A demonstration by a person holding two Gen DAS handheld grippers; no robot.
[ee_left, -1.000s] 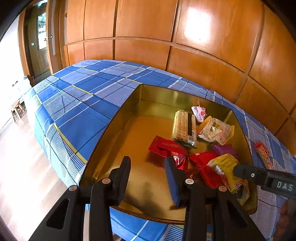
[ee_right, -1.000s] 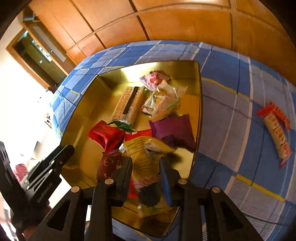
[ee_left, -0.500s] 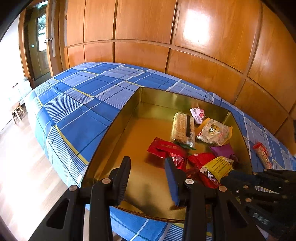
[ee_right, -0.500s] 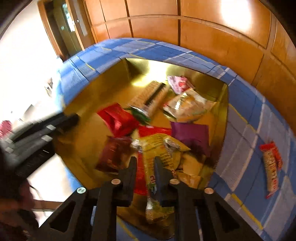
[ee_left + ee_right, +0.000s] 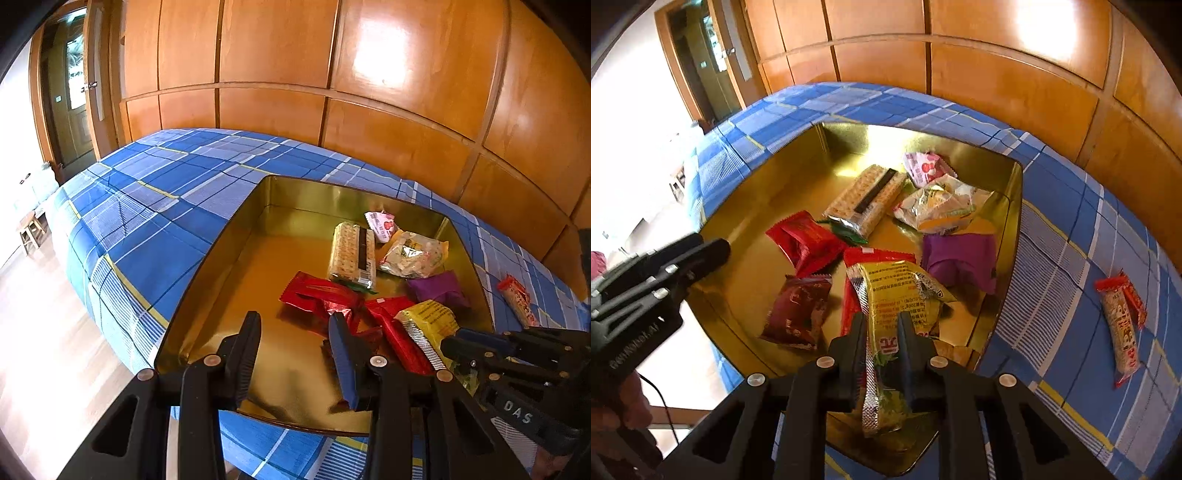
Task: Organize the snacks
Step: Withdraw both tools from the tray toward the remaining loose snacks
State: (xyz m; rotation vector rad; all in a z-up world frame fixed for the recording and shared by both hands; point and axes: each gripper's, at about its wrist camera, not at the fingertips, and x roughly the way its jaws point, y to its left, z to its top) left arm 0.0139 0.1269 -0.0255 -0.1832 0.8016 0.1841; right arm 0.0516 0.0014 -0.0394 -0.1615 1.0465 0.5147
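Gold tray (image 5: 1012,206) sits on a bed with a blue plaid cover (image 5: 155,221); all places given relative to the tray. Right gripper (image 5: 882,332) over the tray's near edge, jaws closed tight on the yellow snack packet (image 5: 901,291), whose lower end hangs between the fingers. Left gripper (image 5: 293,350) over the tray's near left part, jaws partly open, nothing between them. Inside the tray: cracker pack (image 5: 866,199) toward the far side, pink packet (image 5: 925,168) near the far wall, pale crinkled bag (image 5: 940,210) beside the right wall, purple packet (image 5: 960,262) below it, red packet (image 5: 805,242) mid-left, dark red packet (image 5: 798,314) near the front. Outside, right of the tray, a red-edged snack bar (image 5: 1121,325) lies on the cover, well apart
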